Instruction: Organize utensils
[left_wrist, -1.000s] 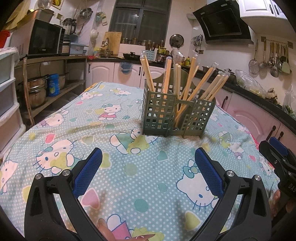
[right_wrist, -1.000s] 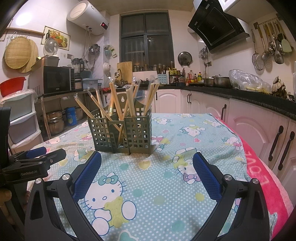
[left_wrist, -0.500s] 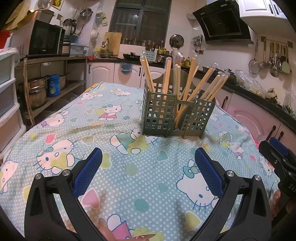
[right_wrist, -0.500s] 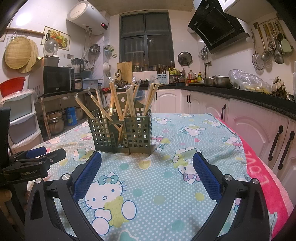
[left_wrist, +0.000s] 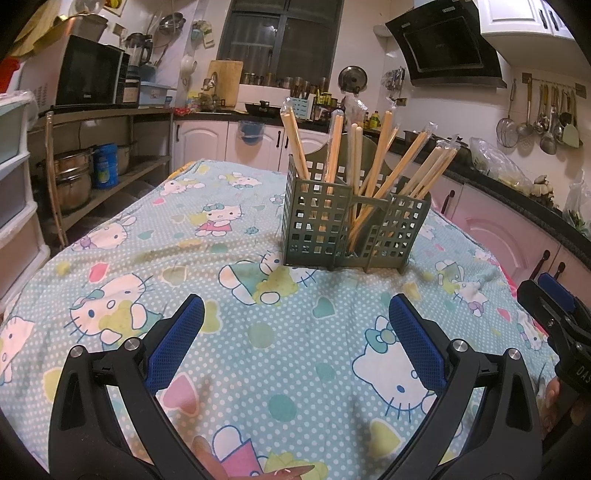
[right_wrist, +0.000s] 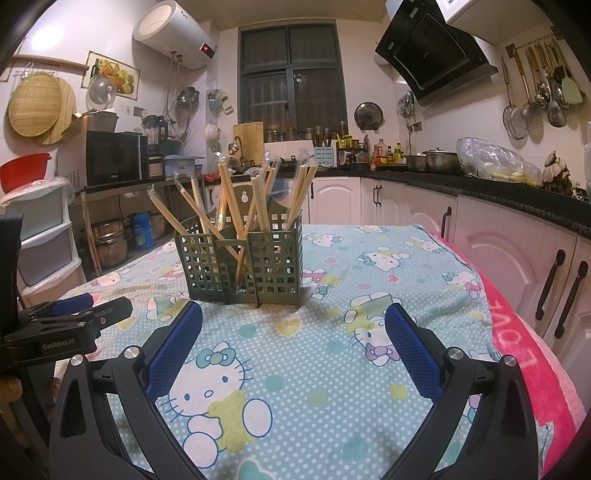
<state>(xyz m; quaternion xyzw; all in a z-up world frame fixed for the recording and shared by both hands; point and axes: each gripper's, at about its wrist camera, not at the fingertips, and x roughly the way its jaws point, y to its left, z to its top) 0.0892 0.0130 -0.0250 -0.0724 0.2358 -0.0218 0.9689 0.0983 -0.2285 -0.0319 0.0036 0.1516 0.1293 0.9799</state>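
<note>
Left gripper (left_wrist: 295, 321) and right gripper (right_wrist: 293, 325), fingers spread wide and empty, above the patterned tablecloth (left_wrist: 258, 332). Beyond both stands the green utensil holder (left_wrist: 351, 229), upright, filled with leaning wooden chopsticks (left_wrist: 373, 155).

A microwave (right_wrist: 113, 158) sits left; ladles (right_wrist: 543, 92) hang right.

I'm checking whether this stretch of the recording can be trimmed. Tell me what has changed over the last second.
Nothing visibly changed. Both the left gripper and the right gripper hover with jaws open and empty above the tablecloth, and the green holder stands where it was, with the chopsticks leaning at the same angles.
</note>
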